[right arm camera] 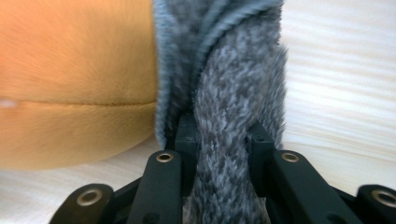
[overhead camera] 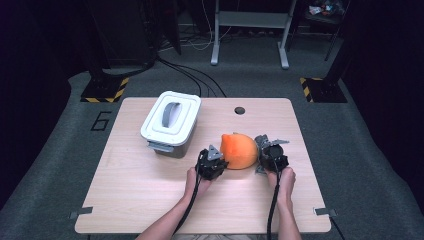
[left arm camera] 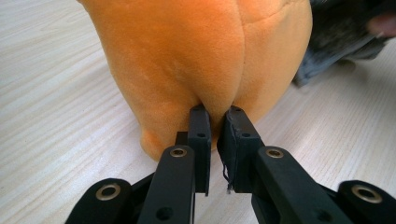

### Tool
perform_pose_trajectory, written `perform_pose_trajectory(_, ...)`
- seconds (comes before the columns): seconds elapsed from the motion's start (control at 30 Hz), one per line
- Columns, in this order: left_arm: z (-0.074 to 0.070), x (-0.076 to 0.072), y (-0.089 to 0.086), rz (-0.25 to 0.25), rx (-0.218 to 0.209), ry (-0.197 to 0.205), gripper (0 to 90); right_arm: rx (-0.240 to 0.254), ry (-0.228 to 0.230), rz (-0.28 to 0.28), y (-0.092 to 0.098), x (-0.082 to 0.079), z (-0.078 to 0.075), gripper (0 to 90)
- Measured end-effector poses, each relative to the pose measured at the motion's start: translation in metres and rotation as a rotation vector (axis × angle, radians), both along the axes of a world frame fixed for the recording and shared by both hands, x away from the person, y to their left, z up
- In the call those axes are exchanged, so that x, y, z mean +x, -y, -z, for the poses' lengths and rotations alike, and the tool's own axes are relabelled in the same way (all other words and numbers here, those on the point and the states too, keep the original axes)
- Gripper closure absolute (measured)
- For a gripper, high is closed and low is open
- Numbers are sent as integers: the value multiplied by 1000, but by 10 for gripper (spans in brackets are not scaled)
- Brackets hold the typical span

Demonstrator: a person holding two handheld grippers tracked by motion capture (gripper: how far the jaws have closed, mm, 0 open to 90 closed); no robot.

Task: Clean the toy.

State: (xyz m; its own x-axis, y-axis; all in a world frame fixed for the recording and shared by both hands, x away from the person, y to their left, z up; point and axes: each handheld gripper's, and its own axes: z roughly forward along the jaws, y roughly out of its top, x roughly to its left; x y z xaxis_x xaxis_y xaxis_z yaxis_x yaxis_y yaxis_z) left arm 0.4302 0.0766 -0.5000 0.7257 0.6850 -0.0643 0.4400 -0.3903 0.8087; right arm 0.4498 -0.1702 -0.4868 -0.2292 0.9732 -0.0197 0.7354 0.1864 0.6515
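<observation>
An orange plush toy (overhead camera: 241,150) lies on the wooden table (overhead camera: 140,200), right of centre. My left gripper (overhead camera: 220,161) comes at it from the left. In the left gripper view this gripper (left arm camera: 216,116) is shut on a pinched fold of the orange plush (left arm camera: 201,51). My right gripper (overhead camera: 262,152) is at the toy's right side. In the right gripper view it (right arm camera: 222,130) is shut on a grey furry part (right arm camera: 238,70) of the toy, and the orange body (right arm camera: 74,84) lies just to its left. The grey fur (left arm camera: 336,42) also shows beyond the orange body.
A white lidded bin (overhead camera: 171,122) with a grey handle stands at the back left of the table, close to the toy. A small round hole (overhead camera: 240,110) sits near the far edge. Bare wood spreads across the front and left.
</observation>
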Motion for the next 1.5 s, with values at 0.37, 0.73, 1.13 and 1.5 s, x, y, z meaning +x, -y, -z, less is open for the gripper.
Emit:
perform_pose_trajectory(0.37, 1, -1, 1, 2, 5, 6, 816, -7, 191, -124, -27, -35, -67, 726)
perform_pose_trajectory(0.73, 1, 0, 1, -4, 10, 6, 816, -108, 198, -268, -83, -36, -57, 722)
perform_pose_trajectory(1.13, 0, 0, 1, 6, 24, 11, 821, -79, 181, -183, -55, -32, -54, 722)
perform_pose_trajectory(1.5, 0, -1, 2, 6, 17, 13, 821, -63, 116, -75, -27, -16, -34, 721)
